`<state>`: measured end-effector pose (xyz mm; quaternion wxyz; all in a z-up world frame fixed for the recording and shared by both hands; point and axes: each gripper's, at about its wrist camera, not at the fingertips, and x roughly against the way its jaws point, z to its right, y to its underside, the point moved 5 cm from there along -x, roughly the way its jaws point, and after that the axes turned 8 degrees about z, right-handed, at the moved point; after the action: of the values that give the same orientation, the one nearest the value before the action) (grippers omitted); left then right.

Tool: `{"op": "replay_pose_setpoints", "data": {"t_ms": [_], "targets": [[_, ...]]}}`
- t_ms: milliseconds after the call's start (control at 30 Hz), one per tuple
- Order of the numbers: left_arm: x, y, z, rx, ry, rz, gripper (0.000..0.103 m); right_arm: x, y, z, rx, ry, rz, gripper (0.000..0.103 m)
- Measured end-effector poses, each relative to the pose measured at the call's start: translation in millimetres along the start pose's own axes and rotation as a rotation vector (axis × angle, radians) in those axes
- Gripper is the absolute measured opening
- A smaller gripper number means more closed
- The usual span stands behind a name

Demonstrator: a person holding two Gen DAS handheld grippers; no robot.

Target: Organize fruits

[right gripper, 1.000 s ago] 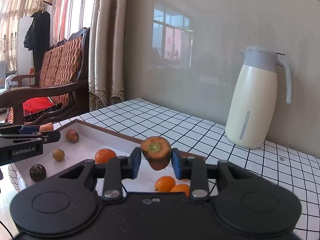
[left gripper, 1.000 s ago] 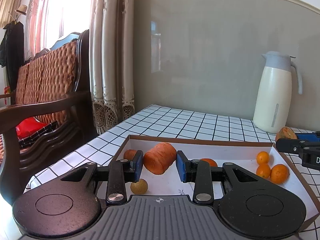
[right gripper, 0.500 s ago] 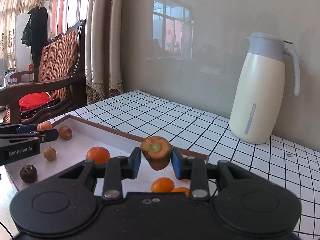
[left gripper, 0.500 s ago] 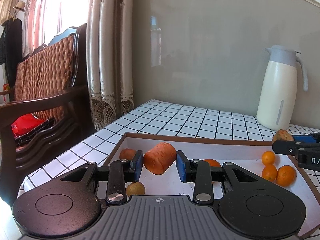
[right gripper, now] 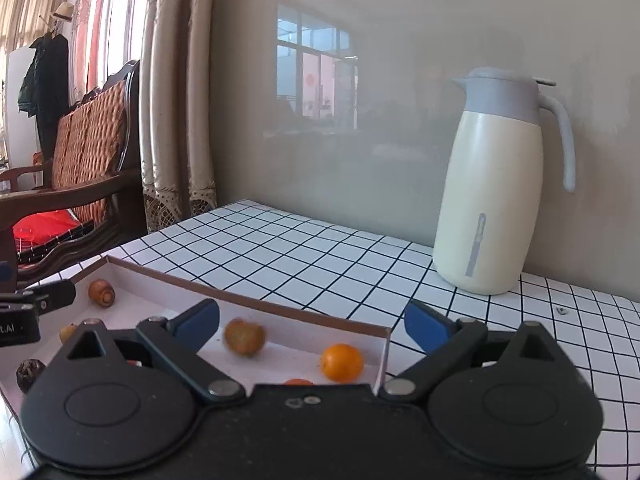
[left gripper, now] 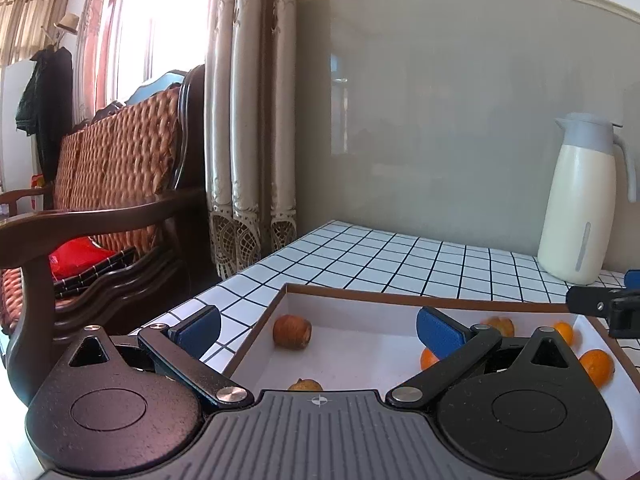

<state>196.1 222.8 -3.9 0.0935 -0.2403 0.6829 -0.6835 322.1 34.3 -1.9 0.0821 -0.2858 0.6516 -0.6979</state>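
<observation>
Left wrist view shows our left gripper (left gripper: 316,330) with its jaws opening wide and nothing between them; the brown, stubby fruit (left gripper: 292,331) lies on its side on the white floor of the shallow box (left gripper: 400,299), in its far left corner. From the right wrist view, our right gripper (right gripper: 312,326) also has its jaws opening and empty, and a blurred orange-brown fruit (right gripper: 244,336) sits just below them inside the box near its far wall, apparently tumbling or only just come to rest.

We judge the sorting well along: every fruit we can see is inside the box, which rests on the checked tabletop (right gripper: 304,256). Small oranges (left gripper: 597,366) cluster at the right end, one bright orange (right gripper: 342,362) close to the right wall. A dark, wrinkled fruit (right gripper: 29,372) and a small yellowish one (left gripper: 305,385) lie near the front left. What remains, we think, is grouping the like kinds. A cream jug (right gripper: 494,200) stands well apart.
</observation>
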Motion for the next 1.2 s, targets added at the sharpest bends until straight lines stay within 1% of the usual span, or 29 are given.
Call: {"op": "replay_pose_setpoints", "data": {"t_ms": [700,867,1000,1100,1200], "targets": [[1.7,0.1,3.2,-0.011,0.002,-0.005,0.103,2.7,3.0,-5.4,0.005,-0.019,-0.024,0.094],[2.0,-0.3,1.9,0.001,0.003,-0.014,0.103,6.9,1.3,-5.7,0.008,-0.019,-0.019,0.094],[7.9,-2.0,-0.8,0.024,-0.005,-0.017,0.103,19.7,-3.5,-2.1,0.0,-0.007,-0.007,0.096],[17.3,-6.8,0.7,0.031,-0.013,0.004,0.103,35.5,-9.3,-0.2,0.012,0.01,0.007,0.097],[31.4,-12.1,7.6,0.014,0.016,0.023,0.103,57.9,-18.8,2.9,0.033,0.032,0.039,0.097]]}}
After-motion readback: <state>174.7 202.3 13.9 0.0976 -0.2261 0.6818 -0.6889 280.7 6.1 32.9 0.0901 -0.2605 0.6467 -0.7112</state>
